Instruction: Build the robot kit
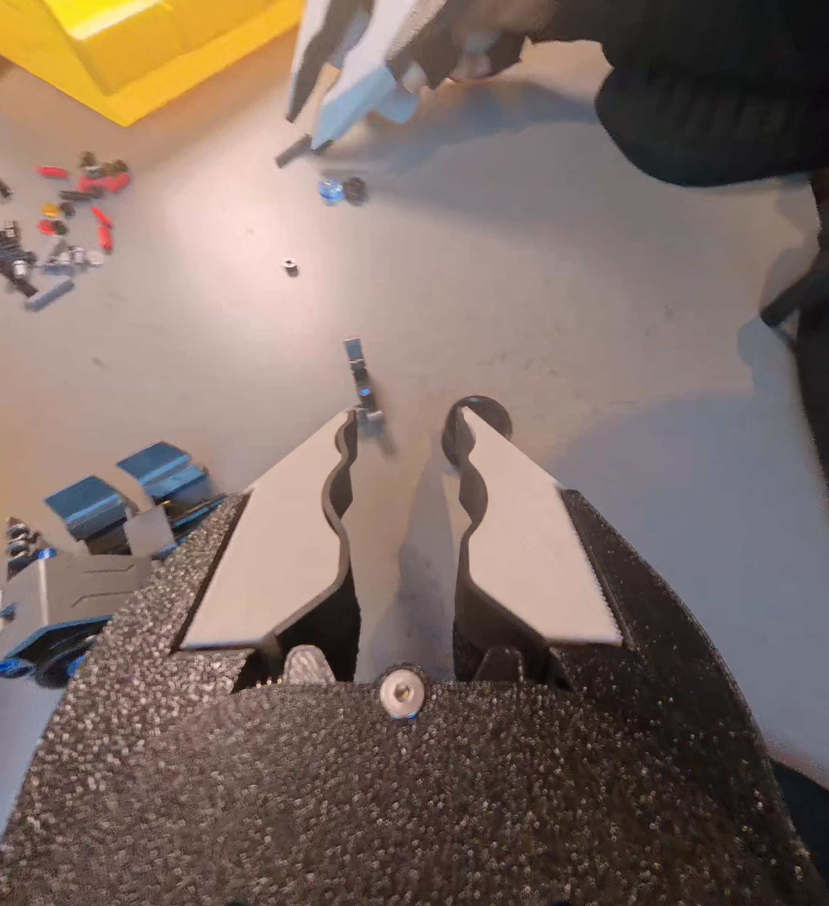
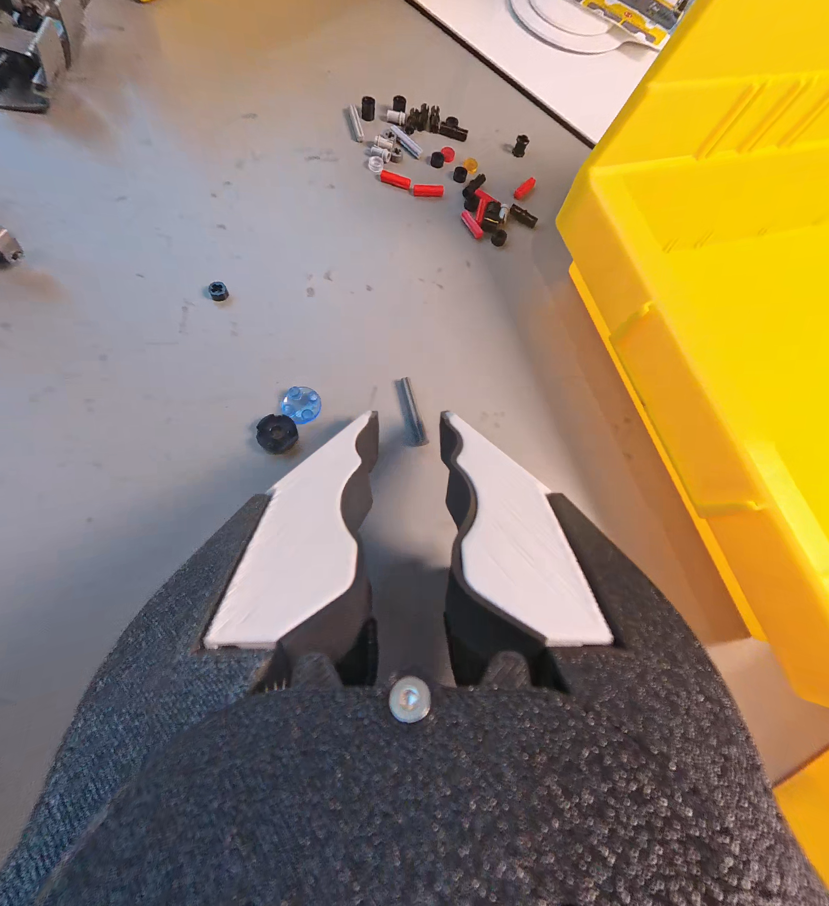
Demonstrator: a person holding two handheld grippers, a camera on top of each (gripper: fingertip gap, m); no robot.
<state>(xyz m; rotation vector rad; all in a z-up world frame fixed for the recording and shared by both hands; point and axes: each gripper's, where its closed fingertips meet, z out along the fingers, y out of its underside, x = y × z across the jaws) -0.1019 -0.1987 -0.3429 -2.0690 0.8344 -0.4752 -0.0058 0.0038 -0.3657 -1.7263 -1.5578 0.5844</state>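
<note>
My left gripper (image 1: 405,416) is open and empty above the grey table. A small dark grey brick assembly (image 1: 365,392) lies just ahead of its left fingertip, and a black round wheel piece (image 1: 488,412) sits behind its right fingertip. My right gripper (image 2: 408,416) is open and empty, with a thin grey axle rod (image 2: 411,411) lying on the table between its fingertips. A clear blue round stud plate (image 2: 301,404) and a black round piece (image 2: 277,433) lie just left of it. The right gripper also shows in the left wrist view (image 1: 324,117), held by a gloved hand.
A scatter of small red, black and grey brick parts (image 2: 444,166) lies farther off. A yellow bin (image 2: 726,343) stands close on the right. A partly built blue and grey brick model (image 1: 103,549) sits left of the left gripper. A small black bushing (image 2: 218,291) lies alone. My hands' fingertips stand some 25 centimeters from each other. The black round piece (image 2: 277,433) is closer to my right gripper, around 4 centimeters from its tips; the left tips are 20 centimeters off. It is also in sight in the left wrist view (image 1: 351,185).
</note>
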